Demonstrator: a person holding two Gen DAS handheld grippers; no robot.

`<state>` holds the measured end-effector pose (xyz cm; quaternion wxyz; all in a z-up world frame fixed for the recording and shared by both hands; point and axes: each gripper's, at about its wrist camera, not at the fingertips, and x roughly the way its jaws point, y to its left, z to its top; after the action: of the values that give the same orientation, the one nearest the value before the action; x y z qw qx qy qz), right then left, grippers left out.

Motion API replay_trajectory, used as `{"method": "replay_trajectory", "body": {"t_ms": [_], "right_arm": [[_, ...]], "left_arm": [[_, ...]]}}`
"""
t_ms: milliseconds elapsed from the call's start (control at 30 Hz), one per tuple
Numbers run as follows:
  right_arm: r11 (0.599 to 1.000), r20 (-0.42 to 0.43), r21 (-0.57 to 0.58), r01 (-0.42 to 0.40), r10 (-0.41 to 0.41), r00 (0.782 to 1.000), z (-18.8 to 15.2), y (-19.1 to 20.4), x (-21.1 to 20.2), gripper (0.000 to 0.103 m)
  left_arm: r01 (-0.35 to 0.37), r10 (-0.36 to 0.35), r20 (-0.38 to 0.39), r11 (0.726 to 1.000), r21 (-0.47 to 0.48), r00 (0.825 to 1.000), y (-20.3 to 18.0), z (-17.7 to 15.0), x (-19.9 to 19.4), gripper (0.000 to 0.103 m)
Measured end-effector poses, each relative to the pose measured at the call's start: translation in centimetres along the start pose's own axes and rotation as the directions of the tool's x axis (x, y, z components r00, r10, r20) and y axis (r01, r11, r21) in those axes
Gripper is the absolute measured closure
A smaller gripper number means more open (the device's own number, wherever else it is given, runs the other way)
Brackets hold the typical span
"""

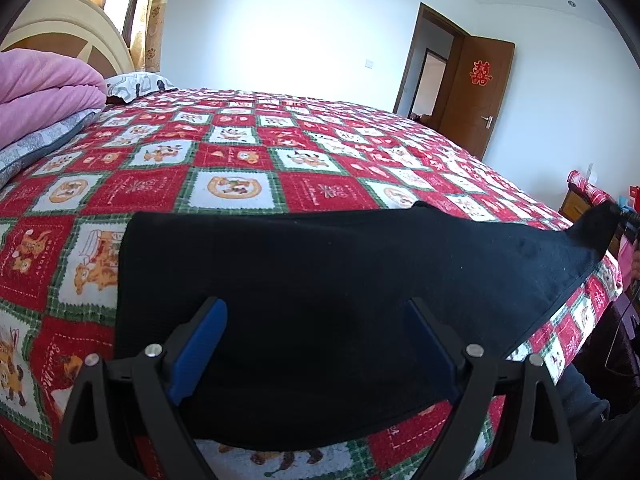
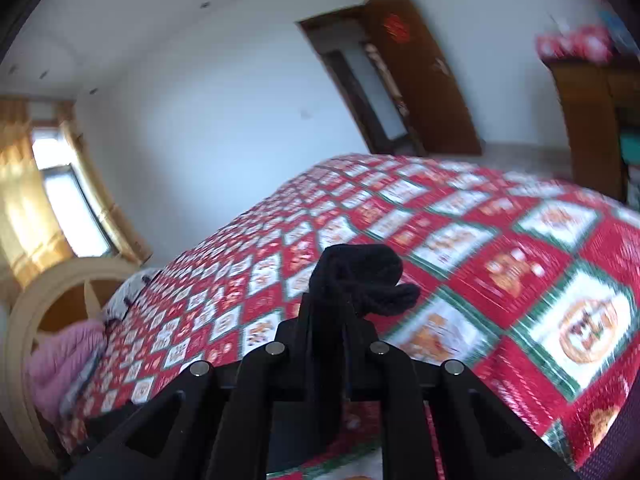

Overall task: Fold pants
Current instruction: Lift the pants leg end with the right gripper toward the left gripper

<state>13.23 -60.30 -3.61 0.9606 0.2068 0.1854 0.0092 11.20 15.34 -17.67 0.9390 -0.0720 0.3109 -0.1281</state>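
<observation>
While clamped: right claw (image 2: 340,300), pants (image 1: 320,280).

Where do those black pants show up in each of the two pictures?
Left wrist view: the black pants lie spread across the lower middle of the bedspread, one end lifted at the far right edge.
Right wrist view: only a bunched end of the black pants shows at centre, pinched in the right tool.
Shared landmark: the brown door with a red paper decoration, upper right in both.
</observation>
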Motion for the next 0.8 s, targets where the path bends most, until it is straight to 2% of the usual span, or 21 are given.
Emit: {"method": "replay_trajectory", "body": {"t_ms": [100, 200, 267, 400, 600, 667, 800], "right_arm": [[0.99, -0.003, -0.128, -0.052, 0.052, 0.999, -0.2, 4.4, 0.1, 0.092], [0.961, -0.048, -0.251, -0.113, 0.104, 0.993, -1.1, 9.5, 1.3, 0.092], [0.928, -0.091, -0.339, -0.154, 0.131, 0.987, -2.4, 13.3, 2.5, 0.092], [0.872, -0.174, -0.44, -0.212, 0.149, 0.973, -5.9, 18.6, 4.9, 0.092], [0.821, -0.28, -0.509, -0.257, 0.125, 0.952, -12.0, 23.8, 8.2, 0.092], [0.804, -0.293, -0.54, -0.25, 0.099, 0.951, -13.8, 25.0, 8.7, 0.092], [0.744, -0.292, -0.624, -0.239, 0.062, 0.954, -17.3, 27.7, 8.9, 0.092]], "left_arm": [[0.003, -0.003, 0.0, 1.0, -0.003, 1.0, 0.0, 0.0, 0.0, 0.011], [0.008, -0.008, -0.001, 1.0, -0.006, 1.0, 0.0, 0.0, 0.0, 0.011], [0.011, -0.011, 0.0, 1.0, -0.006, 1.0, 0.1, 0.0, -0.1, 0.011], [0.017, -0.017, 0.001, 1.0, -0.002, 1.0, 0.2, -0.1, -0.2, 0.011], [0.027, -0.027, 0.004, 1.0, -0.001, 1.0, 0.3, -0.2, -0.2, 0.011], [0.029, -0.029, 0.006, 1.0, 0.0, 1.0, 0.3, -0.2, -0.3, 0.011], [0.031, -0.031, 0.009, 1.0, 0.003, 0.999, 0.4, -0.3, -0.2, 0.011]]}}
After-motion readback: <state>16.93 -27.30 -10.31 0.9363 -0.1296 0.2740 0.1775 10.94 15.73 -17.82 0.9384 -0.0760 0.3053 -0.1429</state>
